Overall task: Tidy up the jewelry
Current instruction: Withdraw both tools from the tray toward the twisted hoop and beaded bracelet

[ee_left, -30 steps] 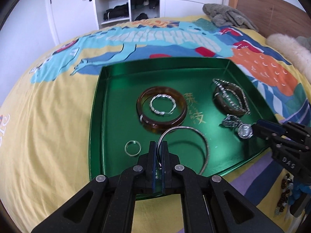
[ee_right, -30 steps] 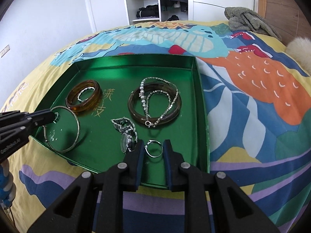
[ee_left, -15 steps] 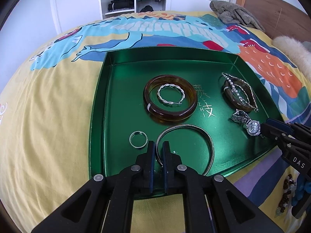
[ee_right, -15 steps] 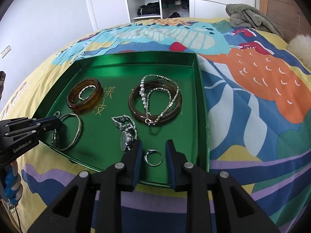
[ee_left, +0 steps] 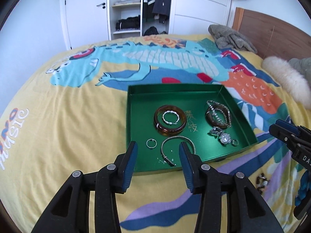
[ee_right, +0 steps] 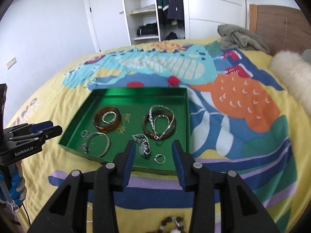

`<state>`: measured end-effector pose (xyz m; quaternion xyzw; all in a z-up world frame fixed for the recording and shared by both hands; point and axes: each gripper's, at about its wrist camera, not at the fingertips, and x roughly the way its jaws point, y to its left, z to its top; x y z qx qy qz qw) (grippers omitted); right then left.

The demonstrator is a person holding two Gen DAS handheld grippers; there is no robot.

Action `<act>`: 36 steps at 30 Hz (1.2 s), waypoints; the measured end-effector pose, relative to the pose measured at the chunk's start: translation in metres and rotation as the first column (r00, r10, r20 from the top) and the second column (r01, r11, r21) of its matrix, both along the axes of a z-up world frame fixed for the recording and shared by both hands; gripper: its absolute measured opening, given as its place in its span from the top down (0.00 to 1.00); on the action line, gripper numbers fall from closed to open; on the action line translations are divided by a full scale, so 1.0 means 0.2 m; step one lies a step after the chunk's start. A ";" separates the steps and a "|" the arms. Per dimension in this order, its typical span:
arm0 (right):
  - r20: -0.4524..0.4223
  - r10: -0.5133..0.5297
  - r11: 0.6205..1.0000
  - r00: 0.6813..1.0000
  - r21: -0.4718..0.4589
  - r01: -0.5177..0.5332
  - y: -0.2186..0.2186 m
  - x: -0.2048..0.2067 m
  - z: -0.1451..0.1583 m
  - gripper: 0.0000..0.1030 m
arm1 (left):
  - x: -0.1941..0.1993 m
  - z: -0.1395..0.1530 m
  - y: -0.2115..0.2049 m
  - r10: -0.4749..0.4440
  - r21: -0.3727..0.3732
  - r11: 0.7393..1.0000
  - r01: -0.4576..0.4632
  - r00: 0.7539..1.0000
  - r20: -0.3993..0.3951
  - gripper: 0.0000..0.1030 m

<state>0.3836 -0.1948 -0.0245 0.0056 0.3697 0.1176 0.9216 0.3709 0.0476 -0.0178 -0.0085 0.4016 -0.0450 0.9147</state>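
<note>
**A:** Both grippers have backed up and away from the green tray [ee_left: 134, 116] since a second ago, and their jaws have just been opening. From the left wrist, the left gripper [ee_left: 158, 162] stands apart with nothing between its pads; the silver bangle [ee_left: 177, 147] it was pinching lies flat in the tray's near corner, beside a small ring [ee_left: 151, 143].

**B:** And the rest in that view?

**A:** An amber bangle [ee_left: 170, 120] with a twisted silver ring [ee_left: 171, 117] lying inside it, a dark bangle with a chain [ee_left: 218, 114] draped over it, and a watch [ee_left: 223, 136], all inside the tray on the bed [ee_left: 68, 136]. The right gripper [ee_left: 279, 131] shows at the right edge, clear of the tray.

**B:** From the right wrist?

**A:** The right gripper's jaws are likewise apart and empty; the second ring [ee_right: 160, 158] lies in the tray between them in the picture, untouched. A beaded bracelet [ee_right: 173, 223] lies on the bed outside the tray.

**B:** So the step in hand?

**A:** I'd judge it a release and retreat. Done well, it means lifting straight off so no pad snags a piece, then going for the beads with jaws already wide.
</note>
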 end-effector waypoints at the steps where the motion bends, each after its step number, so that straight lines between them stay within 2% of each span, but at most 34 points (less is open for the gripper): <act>1: 0.013 0.001 1.000 1.000 0.000 -0.001 0.00 -0.04 0.04 0.61 | -0.04 0.04 0.01 0.003 -0.001 1.000 -0.003 1.000 0.013 0.55; 10: 0.129 0.026 1.000 0.991 -0.001 -0.026 0.05 -0.41 0.40 0.60 | -0.41 0.42 0.05 0.024 0.002 1.000 -0.025 0.990 0.140 0.46; 18: 0.223 0.055 0.999 0.973 -0.014 -0.053 0.10 -0.79 0.66 0.60 | -0.77 0.69 0.06 0.052 0.009 0.998 -0.056 0.969 0.241 0.45; 28: 0.299 0.078 0.997 0.951 -0.034 -0.071 0.12 -1.17 0.85 0.60 | -1.10 0.83 0.05 0.069 0.003 0.997 -0.073 0.952 0.300 0.45; 36: 0.327 0.071 0.997 0.942 -0.013 -0.070 0.09 -1.35 0.89 0.60 | -1.27 0.88 0.02 0.059 0.032 0.997 -0.073 0.941 0.332 0.45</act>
